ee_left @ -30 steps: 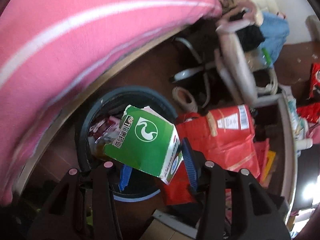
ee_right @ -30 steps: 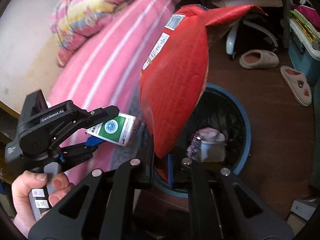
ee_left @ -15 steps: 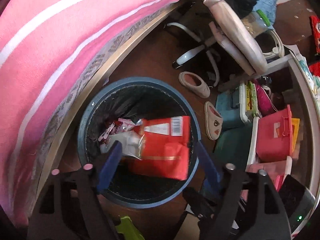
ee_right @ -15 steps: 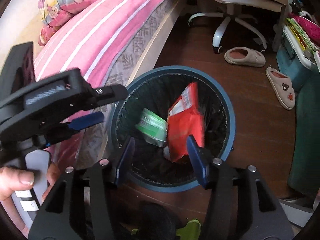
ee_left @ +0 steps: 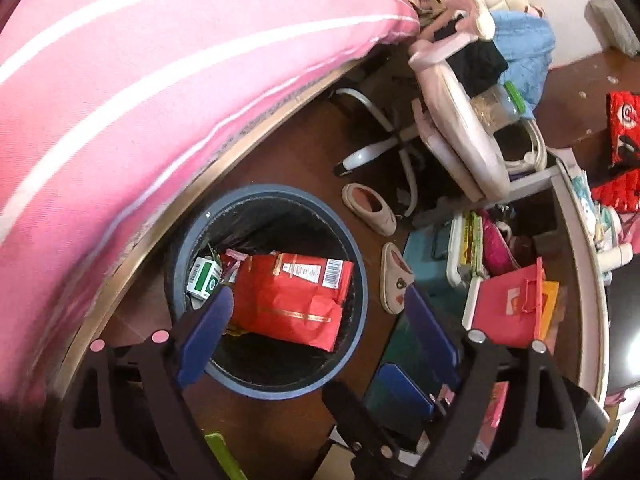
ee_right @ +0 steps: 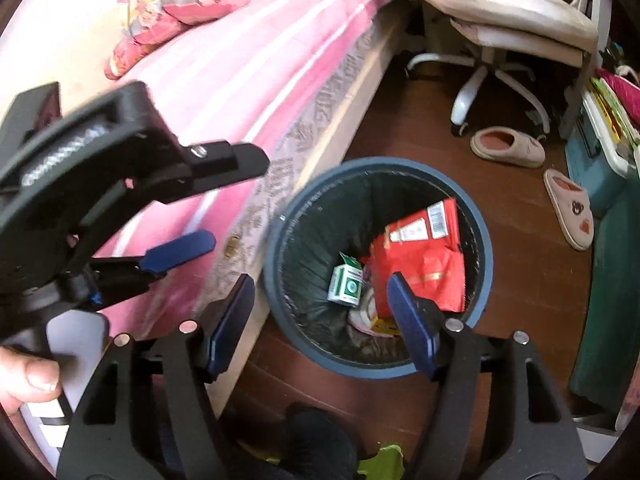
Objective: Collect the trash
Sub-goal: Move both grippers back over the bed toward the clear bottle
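Note:
A round blue bin [ee_left: 352, 264] [ee_right: 482, 236] with a black liner stands on the wooden floor beside the bed. Inside it lie a red snack bag [ee_left: 292, 300] [ee_right: 424, 256] and a green-and-white carton [ee_left: 204, 278] [ee_right: 346, 284]. My left gripper [ee_left: 320, 316] hangs above the bin, its jaws opening wide with nothing between them; it also shows at the left of the right wrist view [ee_right: 224, 200]. My right gripper [ee_right: 320, 304] hovers over the bin's near rim, jaws opening and empty.
A pink striped bed [ee_left: 140, 80] [ee_right: 256, 80] runs along the left. A white swivel chair [ee_left: 456, 120] [ee_right: 500, 28], two slippers [ee_left: 370, 208] [ee_right: 508, 146] and storage boxes [ee_left: 508, 304] crowd the right. More red wrappers [ee_left: 622, 152] lie on a desk at the far right.
Both grippers let go: the green carton and the red bag dropped into the bin. Both pairs of jaws spread wide and both hands lifted slightly.

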`<move>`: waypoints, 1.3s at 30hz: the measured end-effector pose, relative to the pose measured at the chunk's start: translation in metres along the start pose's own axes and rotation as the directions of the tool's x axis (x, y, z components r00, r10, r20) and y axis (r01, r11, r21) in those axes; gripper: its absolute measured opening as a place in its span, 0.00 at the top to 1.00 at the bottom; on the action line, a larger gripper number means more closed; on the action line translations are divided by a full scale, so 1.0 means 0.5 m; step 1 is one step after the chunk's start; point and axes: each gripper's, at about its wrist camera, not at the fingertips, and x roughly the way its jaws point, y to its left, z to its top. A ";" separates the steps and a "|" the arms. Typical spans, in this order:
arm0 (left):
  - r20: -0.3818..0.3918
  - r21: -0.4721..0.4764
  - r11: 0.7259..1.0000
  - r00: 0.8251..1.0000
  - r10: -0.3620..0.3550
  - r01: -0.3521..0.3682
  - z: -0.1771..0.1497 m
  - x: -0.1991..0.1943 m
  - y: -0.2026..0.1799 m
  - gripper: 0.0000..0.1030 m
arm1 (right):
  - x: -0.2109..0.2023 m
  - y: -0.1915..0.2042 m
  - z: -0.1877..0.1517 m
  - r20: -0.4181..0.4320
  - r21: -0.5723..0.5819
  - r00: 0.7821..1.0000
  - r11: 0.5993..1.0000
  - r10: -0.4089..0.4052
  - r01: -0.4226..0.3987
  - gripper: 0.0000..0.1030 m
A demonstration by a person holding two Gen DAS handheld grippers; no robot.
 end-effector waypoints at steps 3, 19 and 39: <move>0.040 -0.014 1.000 0.999 -0.019 0.020 0.003 -0.036 -0.007 0.18 | -0.025 0.011 0.007 0.027 -0.002 0.999 1.000 0.019 -0.019 0.31; 0.271 -0.024 0.980 0.945 -0.185 0.199 -0.037 -0.293 0.000 0.14 | -0.214 0.158 0.041 0.133 -0.198 0.975 0.969 0.178 -0.150 0.20; 0.466 -0.259 0.907 0.865 -0.185 0.333 0.090 -0.579 0.370 0.12 | -0.209 0.439 0.150 0.071 -0.445 0.925 0.842 0.374 -0.306 0.13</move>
